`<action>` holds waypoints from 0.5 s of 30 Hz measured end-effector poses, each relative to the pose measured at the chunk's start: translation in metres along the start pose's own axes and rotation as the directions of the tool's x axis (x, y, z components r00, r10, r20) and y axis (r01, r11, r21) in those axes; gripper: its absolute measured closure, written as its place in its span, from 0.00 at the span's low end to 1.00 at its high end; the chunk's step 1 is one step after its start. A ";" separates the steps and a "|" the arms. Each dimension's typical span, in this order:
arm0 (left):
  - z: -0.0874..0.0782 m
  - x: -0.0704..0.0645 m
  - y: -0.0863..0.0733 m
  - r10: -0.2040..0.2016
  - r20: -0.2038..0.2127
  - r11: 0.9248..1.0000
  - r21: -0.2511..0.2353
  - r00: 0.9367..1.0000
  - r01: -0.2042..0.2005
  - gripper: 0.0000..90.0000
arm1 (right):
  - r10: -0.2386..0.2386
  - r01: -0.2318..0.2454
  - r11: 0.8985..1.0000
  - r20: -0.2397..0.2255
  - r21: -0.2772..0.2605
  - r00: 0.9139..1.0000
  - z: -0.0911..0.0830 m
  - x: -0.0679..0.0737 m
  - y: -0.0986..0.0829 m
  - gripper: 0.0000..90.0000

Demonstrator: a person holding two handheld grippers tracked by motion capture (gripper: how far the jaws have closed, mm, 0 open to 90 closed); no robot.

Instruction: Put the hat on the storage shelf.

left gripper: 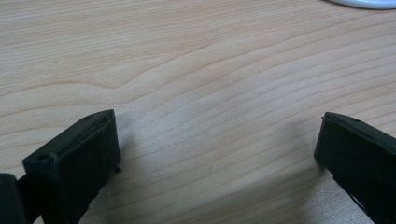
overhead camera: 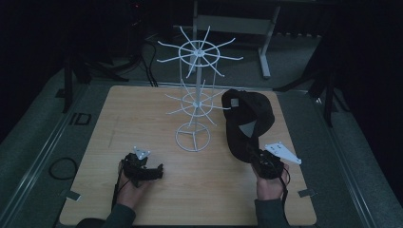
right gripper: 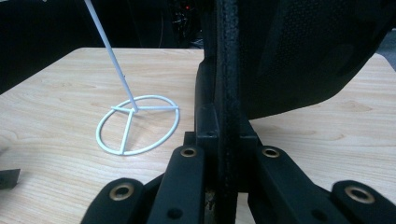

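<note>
A black cap [overhead camera: 247,118] hangs up off the table, its brim pinched in my right gripper [overhead camera: 254,156], which is shut on it near the table's right front. In the right gripper view the cap's brim edge [right gripper: 227,93] runs upright between the jaws and the crown [right gripper: 303,51] bulges to the right. A white wire rack [overhead camera: 195,85] with two tiers of spoke hooks stands at the table's middle, just left of the cap; its ring base [right gripper: 138,124] rests on the wood. My left gripper [overhead camera: 159,171] lies low at the front left, open, with bare wood between its jaws [left gripper: 215,154].
The wooden table [overhead camera: 119,123] has free room on its left half. A cable loop [overhead camera: 62,167] lies on the floor at the left. A metal frame leg [overhead camera: 264,52] stands behind the table in the dark.
</note>
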State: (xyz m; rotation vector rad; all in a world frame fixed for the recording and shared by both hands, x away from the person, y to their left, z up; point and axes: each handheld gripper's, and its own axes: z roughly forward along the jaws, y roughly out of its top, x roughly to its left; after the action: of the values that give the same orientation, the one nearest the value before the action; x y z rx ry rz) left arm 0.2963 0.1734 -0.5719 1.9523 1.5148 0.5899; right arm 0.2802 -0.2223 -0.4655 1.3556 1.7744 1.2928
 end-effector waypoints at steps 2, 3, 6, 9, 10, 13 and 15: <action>0.000 0.000 0.000 0.000 0.000 1.000 0.000 1.000 0.000 0.00 | -0.002 0.002 1.000 0.001 -0.002 1.000 0.000 0.000 0.001 0.96; 0.000 0.000 0.000 0.000 0.000 1.000 0.000 1.000 0.000 0.00 | -0.005 0.005 1.000 0.001 -0.004 1.000 0.000 -0.001 0.001 0.96; 0.000 0.000 0.000 0.000 0.000 1.000 0.000 1.000 0.000 0.00 | -0.006 0.006 1.000 0.003 -0.007 1.000 -0.001 -0.001 0.002 0.96; 0.000 0.000 0.000 0.000 0.000 1.000 0.000 1.000 0.000 0.00 | -0.005 0.005 1.000 0.004 -0.010 1.000 -0.002 -0.002 0.003 0.96; 0.000 0.000 0.000 0.000 0.000 1.000 0.000 1.000 0.000 0.00 | -0.004 0.004 1.000 0.004 -0.011 1.000 -0.002 -0.002 0.004 0.96; 0.000 0.000 0.000 0.000 0.000 1.000 0.000 1.000 0.000 0.00 | -0.005 0.005 1.000 0.005 -0.016 1.000 -0.002 -0.002 0.006 0.96; 0.000 0.000 0.000 0.000 -0.001 1.000 -0.001 1.000 0.000 0.00 | -0.005 0.005 1.000 0.005 -0.020 1.000 -0.003 -0.002 0.007 0.96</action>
State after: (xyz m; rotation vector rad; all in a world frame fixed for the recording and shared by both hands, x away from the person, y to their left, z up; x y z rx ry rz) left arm 0.2963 0.1734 -0.5720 1.9518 1.5143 0.5914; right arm 0.2816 -0.2249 -0.4582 1.3415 1.7566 1.3000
